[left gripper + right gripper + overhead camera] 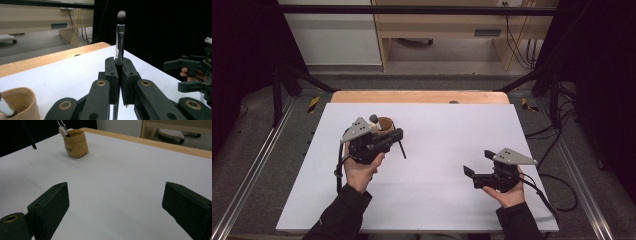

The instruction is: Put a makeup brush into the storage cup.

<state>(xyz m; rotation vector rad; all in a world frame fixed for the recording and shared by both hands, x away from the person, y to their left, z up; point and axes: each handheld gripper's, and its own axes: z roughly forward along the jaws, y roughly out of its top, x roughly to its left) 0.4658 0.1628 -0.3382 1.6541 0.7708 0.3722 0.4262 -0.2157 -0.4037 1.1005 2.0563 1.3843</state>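
My left gripper (398,135) (119,62) is shut on a makeup brush (120,37), which stands upright between its jaws with the dark bristles on top. In the high view the brush's thin black handle (402,150) pokes out below the jaws. A small tan pouch (385,123) (18,102) (75,143) sits just behind this gripper, with another brush (62,127) leaning in it. At the right of the board my right gripper (478,162) (116,192) rests low, jaws wide open with nothing between them, pointing left toward the pouch.
A white board (437,150) covers the table, and a wooden edge (419,96) shows at its far side. Black frame posts stand at both back corners. Cables (557,190) lie on the floor to the right. A wooden desk (447,25) stands beyond.
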